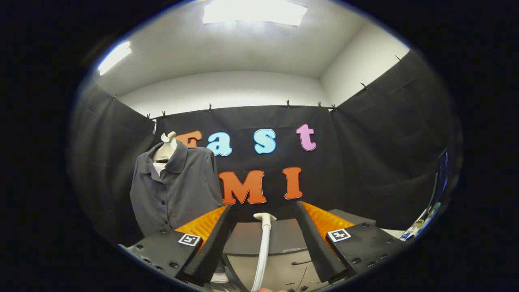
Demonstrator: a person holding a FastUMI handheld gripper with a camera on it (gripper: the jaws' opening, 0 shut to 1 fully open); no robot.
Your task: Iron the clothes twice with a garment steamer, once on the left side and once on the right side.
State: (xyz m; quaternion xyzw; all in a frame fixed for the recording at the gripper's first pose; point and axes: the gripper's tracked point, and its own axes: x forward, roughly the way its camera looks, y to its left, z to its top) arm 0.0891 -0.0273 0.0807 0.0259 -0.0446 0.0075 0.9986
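The grey shirt (176, 190) hangs on a pale mannequin bust (165, 151) ahead and well to the left of the gripper's left finger, in front of the black cloth wall (385, 154). It is a short-sleeved, collared shirt with a buttoned placket down the front; the collar lies open and a strip of white shows at the neck. The fabric looks fairly smooth, with soft folds under the sleeve and along the placket. Its lower hem is hidden behind the left finger's housing.

A white hose (262, 255) rises between the two fingers, from low down near the camera up to a flared white end (264, 217) that sits about level with the fingertips. Whether this is the steamer's hose or its handle cannot be told from here; the steamer head itself cannot be made out.

The gripper (263, 207) stands wide open, its fingers (215, 239) spread well apart on either side of the hose. Neither finger touches the hose; there is a clear gap on both sides. Beyond and below the fingers lies a grey tabletop (284, 235) with a curved edge. At the far right, past the right finger, some colourful clutter shows, too blurred to identify.
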